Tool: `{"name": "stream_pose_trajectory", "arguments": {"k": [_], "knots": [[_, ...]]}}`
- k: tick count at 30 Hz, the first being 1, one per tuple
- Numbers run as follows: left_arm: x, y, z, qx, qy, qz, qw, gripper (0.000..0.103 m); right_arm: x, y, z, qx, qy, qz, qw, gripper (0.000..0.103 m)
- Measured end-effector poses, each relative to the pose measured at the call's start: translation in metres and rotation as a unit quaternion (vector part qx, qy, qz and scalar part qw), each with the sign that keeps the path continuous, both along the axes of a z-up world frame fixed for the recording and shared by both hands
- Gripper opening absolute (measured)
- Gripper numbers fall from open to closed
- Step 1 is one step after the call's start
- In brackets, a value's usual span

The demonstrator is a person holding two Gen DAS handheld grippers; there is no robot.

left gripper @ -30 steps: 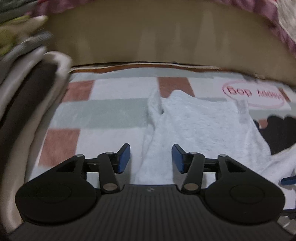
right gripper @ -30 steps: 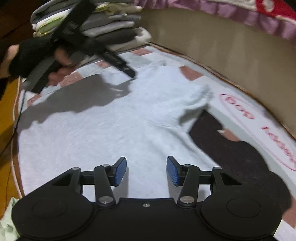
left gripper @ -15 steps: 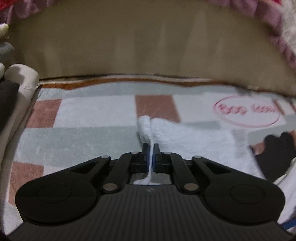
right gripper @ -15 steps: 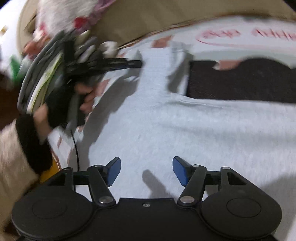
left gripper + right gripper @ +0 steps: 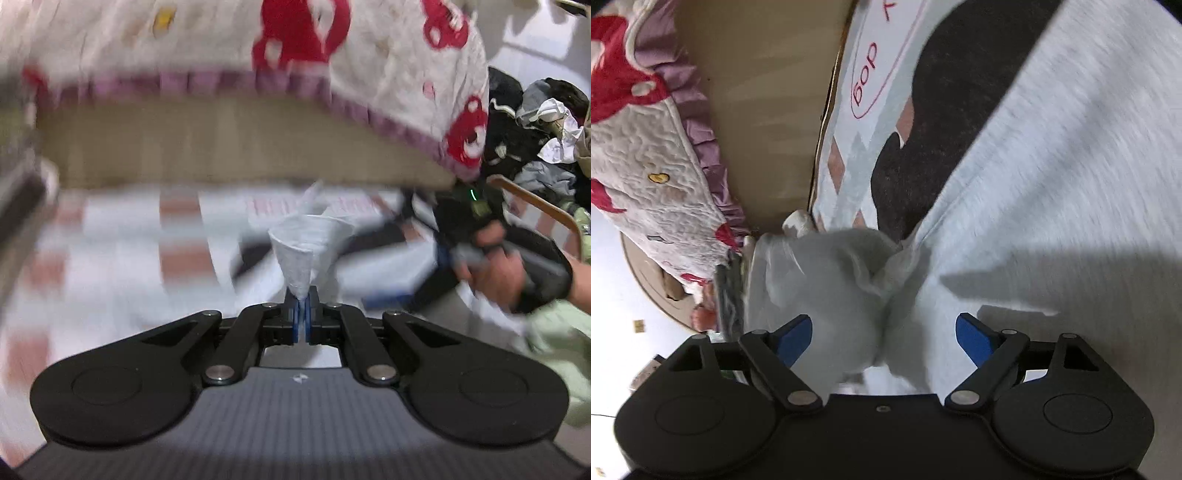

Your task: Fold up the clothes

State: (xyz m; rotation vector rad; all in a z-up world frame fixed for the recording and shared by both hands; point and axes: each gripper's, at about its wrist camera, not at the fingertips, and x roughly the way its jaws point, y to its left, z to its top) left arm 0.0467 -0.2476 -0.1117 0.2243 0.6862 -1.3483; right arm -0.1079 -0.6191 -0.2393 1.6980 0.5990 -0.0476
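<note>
The left gripper [image 5: 302, 320] is pinching a corner of the pale grey garment [image 5: 308, 251], its blue pads pressed together on the cloth, which is rising from between them in a bunched cone above the patterned mat [image 5: 122, 258]; the view from this wrist is smeared with motion, so finer detail of the mat is not readable. At the right edge of that view a person's hand [image 5: 495, 266] in a dark wrist strap is gripping the handle of the right gripper [image 5: 443, 254], near a heap of dark and light clothes [image 5: 535, 122] beyond the mat's far right corner.

The right gripper [image 5: 884, 334] is hovering with its fingers [image 5: 971, 338] spread wide over the same pale grey garment [image 5: 1071, 184]; nothing is lying between the pads but a lifted fold of the fabric, and whether they are touching it is unclear. The rest of the garment is lying spread over the mat, partly covering a black garment [image 5: 945, 122] beside the mat's edge where a pink oval with lettering [image 5: 866, 85] is printed; past that edge a tan bed frame [image 5: 768, 103] is standing, with a quilt [image 5: 646, 155] in white and red, frilled in purple, hanging over it.
</note>
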Motion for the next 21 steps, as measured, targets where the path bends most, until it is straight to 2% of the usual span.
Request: {"name": "stream_pose_trajectory", "arguments": {"k": [3, 6, 8, 10, 11, 14, 16, 19, 21], "knots": [[-0.006, 0.019, -0.026, 0.056, 0.028, 0.018, 0.9979, 0.004, -0.001, 0.004, -0.007, 0.02, -0.008, -0.002, 1.0, 0.089], [0.002, 0.03, -0.035, 0.092, 0.058, 0.017, 0.994, 0.006, 0.003, 0.007, -0.005, -0.003, -0.01, 0.01, 1.0, 0.089], [0.008, 0.036, -0.032, 0.082, 0.085, 0.017, 0.9929, 0.007, 0.006, 0.01, -0.004, -0.019, -0.012, 0.018, 1.0, 0.089], [0.013, 0.043, -0.028, 0.069, 0.112, 0.019, 0.9912, 0.02, 0.009, 0.012, -0.002, -0.035, -0.013, 0.026, 0.999, 0.089], [0.018, 0.048, -0.026, 0.061, 0.123, 0.025, 0.9902, 0.03, 0.01, 0.013, -0.002, -0.043, -0.014, 0.03, 0.999, 0.089], [0.032, 0.063, -0.021, 0.039, 0.155, 0.043, 0.9863, 0.044, 0.017, 0.019, 0.002, -0.079, -0.013, 0.051, 0.995, 0.089], [0.051, 0.071, -0.026, 0.03, 0.202, 0.074, 0.976, 0.045, 0.027, 0.025, 0.008, -0.123, -0.007, 0.08, 0.989, 0.089], [0.084, 0.08, -0.038, 0.021, 0.283, 0.129, 0.9502, 0.045, 0.041, 0.031, 0.015, -0.174, 0.001, 0.11, 0.979, 0.089], [0.1, 0.077, -0.047, 0.017, 0.311, 0.164, 0.9361, 0.046, 0.049, 0.032, 0.017, -0.193, 0.003, 0.116, 0.974, 0.089]]}}
